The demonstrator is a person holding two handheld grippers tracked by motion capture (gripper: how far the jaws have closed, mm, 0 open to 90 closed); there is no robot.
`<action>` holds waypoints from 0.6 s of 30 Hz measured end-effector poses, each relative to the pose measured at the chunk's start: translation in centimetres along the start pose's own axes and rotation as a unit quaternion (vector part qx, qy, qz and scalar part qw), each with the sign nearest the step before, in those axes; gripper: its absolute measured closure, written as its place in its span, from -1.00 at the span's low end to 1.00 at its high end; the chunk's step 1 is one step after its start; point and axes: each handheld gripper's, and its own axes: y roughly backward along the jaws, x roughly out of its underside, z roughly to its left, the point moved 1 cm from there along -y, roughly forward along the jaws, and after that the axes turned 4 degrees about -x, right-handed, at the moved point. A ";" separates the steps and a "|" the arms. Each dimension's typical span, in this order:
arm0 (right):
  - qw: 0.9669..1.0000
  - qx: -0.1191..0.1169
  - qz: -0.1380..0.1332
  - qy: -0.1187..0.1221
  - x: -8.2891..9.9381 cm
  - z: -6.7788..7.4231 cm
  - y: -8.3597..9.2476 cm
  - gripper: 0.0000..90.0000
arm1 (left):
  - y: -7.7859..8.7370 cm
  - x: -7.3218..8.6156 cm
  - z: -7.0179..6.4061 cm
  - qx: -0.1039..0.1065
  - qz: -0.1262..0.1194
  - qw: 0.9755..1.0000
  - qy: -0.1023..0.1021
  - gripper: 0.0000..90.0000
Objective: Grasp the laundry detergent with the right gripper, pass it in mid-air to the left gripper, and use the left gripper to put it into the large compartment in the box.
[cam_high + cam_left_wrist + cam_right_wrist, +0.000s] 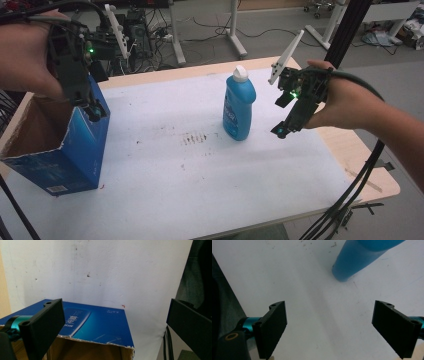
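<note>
A blue bottle (239,107) with a white cap stands upright near the middle of the white table; its base (352,265) shows ahead in the right gripper view. My right gripper (281,131) hovers just right of the bottle, tilted down toward the table. Its jaws (329,306) are open and hold nothing. An open-topped blue cardboard box (60,150) stands at the left front. My left gripper (95,111) hangs over the box's far right top corner. It (113,308) is open, with the box's blue wall (95,325) and torn rim below it.
The white tabletop (165,165) has some dark smudges near the middle. Its wooden edge (370,175) shows at the right, with black cables hanging beside it. Desk legs and cables stand on the floor beyond the table.
</note>
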 end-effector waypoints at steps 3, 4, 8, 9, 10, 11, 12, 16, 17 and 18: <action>0.999 0.009 -0.022 -0.027 0.5 0.3 -1.1 -0.74 | 0.0 0.0 -0.1 0.000 0.000 1.000 -0.001 -0.96; 0.999 0.009 -0.022 -0.027 0.5 0.3 -1.1 -0.74 | 0.0 0.0 -0.1 0.000 0.000 1.000 -0.001 -0.96; 0.996 0.030 -0.048 -0.065 0.9 0.4 -2.0 -0.74 | -0.1 -0.1 -0.2 -0.001 -0.002 1.000 -0.002 -0.96; 0.995 0.035 -0.058 -0.072 1.0 0.4 -2.1 -0.74 | -0.1 -0.1 -0.2 -0.002 0.000 1.000 -0.004 -0.96; 0.993 0.039 -0.072 -0.088 1.1 0.5 -2.3 -0.74 | -0.1 -0.2 -0.2 -0.004 0.001 1.000 -0.006 -0.96; 0.991 0.043 -0.081 -0.094 1.1 0.5 -2.5 -0.74 | -0.1 -0.2 -0.3 -0.004 0.001 1.000 -0.005 -0.96; 0.989 0.052 -0.095 -0.104 1.2 0.6 -2.7 -0.74 | -0.1 -0.2 -0.3 -0.004 0.000 1.000 -0.006 -0.96; 0.981 0.069 -0.124 -0.132 1.5 0.9 -3.6 -0.74 | 0.0 0.0 -0.3 -0.004 -0.005 1.000 -0.005 -0.96; 0.979 0.072 -0.134 -0.138 1.6 0.9 -3.8 -0.74 | 0.0 0.0 -0.3 -0.005 -0.003 1.000 -0.006 -0.96; 0.976 0.074 -0.144 -0.147 1.7 0.9 -4.1 -0.74 | 0.0 0.0 -0.3 -0.005 -0.003 1.000 -0.006 -0.96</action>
